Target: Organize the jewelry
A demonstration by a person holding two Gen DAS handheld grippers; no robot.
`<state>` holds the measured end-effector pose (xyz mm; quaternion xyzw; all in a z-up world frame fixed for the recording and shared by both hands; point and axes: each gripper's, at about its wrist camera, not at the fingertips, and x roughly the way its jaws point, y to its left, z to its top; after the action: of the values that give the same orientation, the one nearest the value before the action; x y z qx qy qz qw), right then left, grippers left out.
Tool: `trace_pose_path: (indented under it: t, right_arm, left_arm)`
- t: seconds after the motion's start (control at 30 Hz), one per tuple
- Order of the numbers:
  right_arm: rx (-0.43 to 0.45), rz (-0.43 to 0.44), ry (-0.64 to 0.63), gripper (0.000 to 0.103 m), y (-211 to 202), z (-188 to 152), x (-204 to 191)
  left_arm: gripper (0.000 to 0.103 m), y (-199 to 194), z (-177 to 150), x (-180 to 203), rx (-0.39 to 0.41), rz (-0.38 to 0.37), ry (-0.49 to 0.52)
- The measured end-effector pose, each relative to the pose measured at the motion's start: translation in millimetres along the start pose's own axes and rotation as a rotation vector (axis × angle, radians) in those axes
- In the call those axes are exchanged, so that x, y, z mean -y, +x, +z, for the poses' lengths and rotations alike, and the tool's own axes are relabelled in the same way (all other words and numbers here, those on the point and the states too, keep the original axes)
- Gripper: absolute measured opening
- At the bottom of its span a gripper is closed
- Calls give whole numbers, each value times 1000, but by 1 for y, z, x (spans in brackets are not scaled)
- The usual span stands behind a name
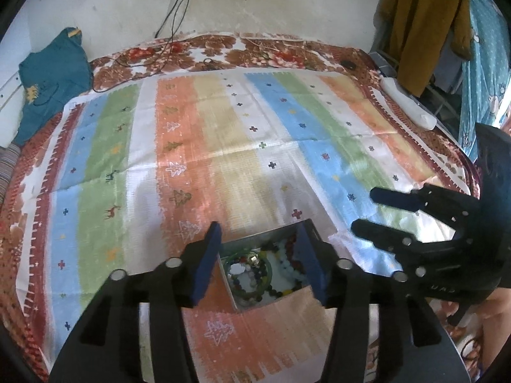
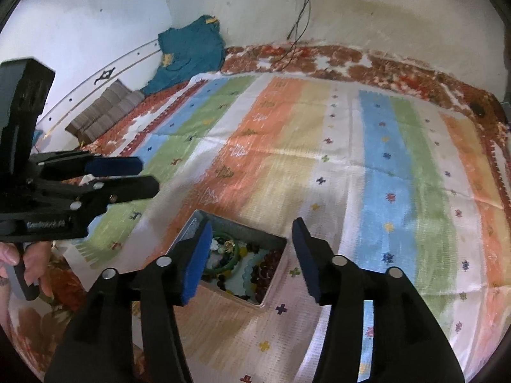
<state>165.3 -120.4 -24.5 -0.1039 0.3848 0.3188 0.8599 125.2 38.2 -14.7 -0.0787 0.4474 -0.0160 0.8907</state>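
Note:
A grey metal box sits on the striped mat, holding a green bangle and several bead strands. My left gripper is open, hovering over the box with its blue-padded fingers either side of it. In the right wrist view the box lies just ahead with the bangle inside. My right gripper is open above the box. The right gripper also shows in the left wrist view, and the left gripper shows in the right wrist view. Both are empty.
The striped mat covers a floral bedsheet. A teal cloth lies at the far left by the wall. A white power strip lies at the right edge. Cables hang down the wall. A folded blanket lies far left.

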Motion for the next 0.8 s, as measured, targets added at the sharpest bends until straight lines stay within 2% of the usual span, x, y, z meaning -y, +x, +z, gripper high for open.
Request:
trace_pose_path:
  t: [0.1,0.17,0.33,0.47,0.6,0.67,0.8]
  right_arm:
    - [27,-23,-6,59,-8,-2,0]
    - [28,1,2,64,-11,-2,1]
    - [58,-16,-15,78,-21,-7,-5]
    - [69,-29,-22,86,-26,-12,-7]
    - [89,-17,-11,93,-34,-19,-7]
    - [102,-1,-2,95,-40,-23,-7]
    - [116,1,-7,96,-48,-31,-8]
  left_arm:
    - [70,-6,-6,2,-3,-8,12]
    - [75,-11,-11,2,5,-4,17]
    - [90,-21,-24,1,19,17,19]
    - [97,-34,-36,1,60,45,6]
    - [97,-44,-46,2,93,71,0]
    - [97,-47,-47,5,108,95,15]
    - [97,-51,-47,7,133,94,15]
